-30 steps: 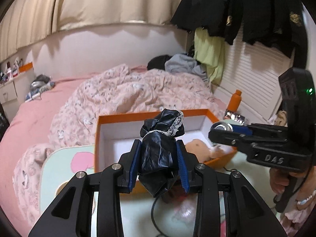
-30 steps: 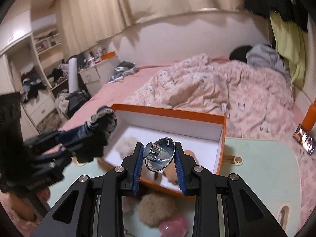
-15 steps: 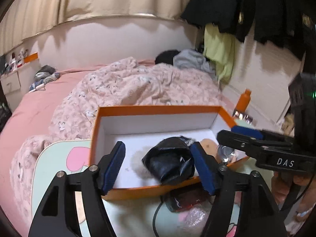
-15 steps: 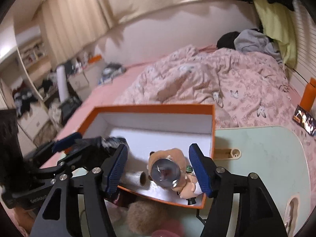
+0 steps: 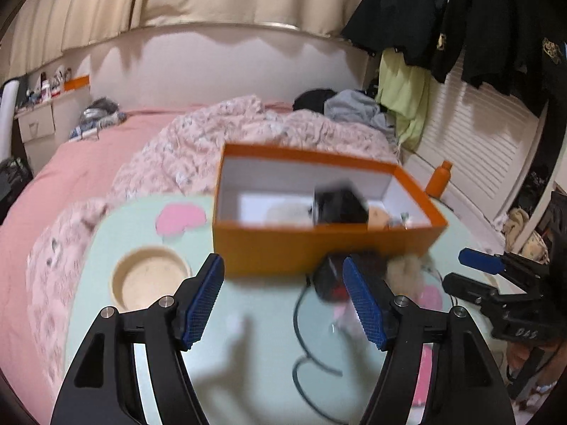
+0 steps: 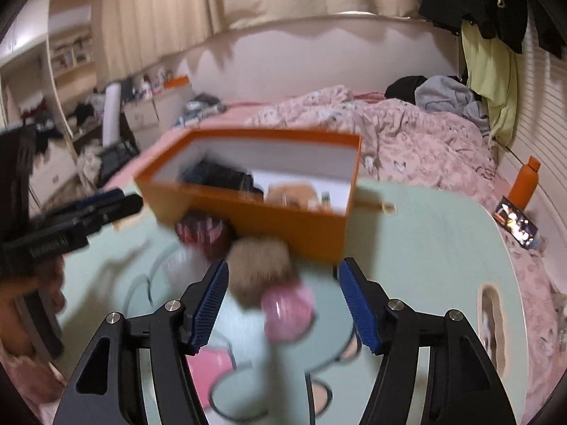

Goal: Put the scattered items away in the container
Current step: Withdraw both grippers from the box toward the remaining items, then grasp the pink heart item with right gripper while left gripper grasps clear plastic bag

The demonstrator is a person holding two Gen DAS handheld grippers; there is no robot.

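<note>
The orange box (image 5: 319, 248) stands on the mint-green table (image 5: 248, 326), with a black bundle (image 5: 340, 205) and a beige toy (image 5: 377, 216) inside. My left gripper (image 5: 283, 283) is open and holds nothing, back from the box's front wall. Before that wall lie a dark item with red (image 5: 329, 281) and a black cable (image 5: 304, 354). In the right wrist view the box (image 6: 283, 223) is ahead. My right gripper (image 6: 283, 283) is open, with a fluffy brown ball (image 6: 262, 269) and a pink item (image 6: 287, 311) lying loose between its fingers. Both views are blurred.
A round beige cup recess (image 5: 149, 279) sits at the table's left. A pink quilted bed (image 5: 248, 131) lies behind the box. An orange bottle (image 6: 528, 180) and a phone (image 6: 517, 223) rest at the right. Clothes hang at upper right. A hand (image 6: 46, 283) holds the left gripper.
Both grippers opened over the box: the black bundle and the shiny metal piece dropped in. Both then drew back and down towards the near side of the table.
</note>
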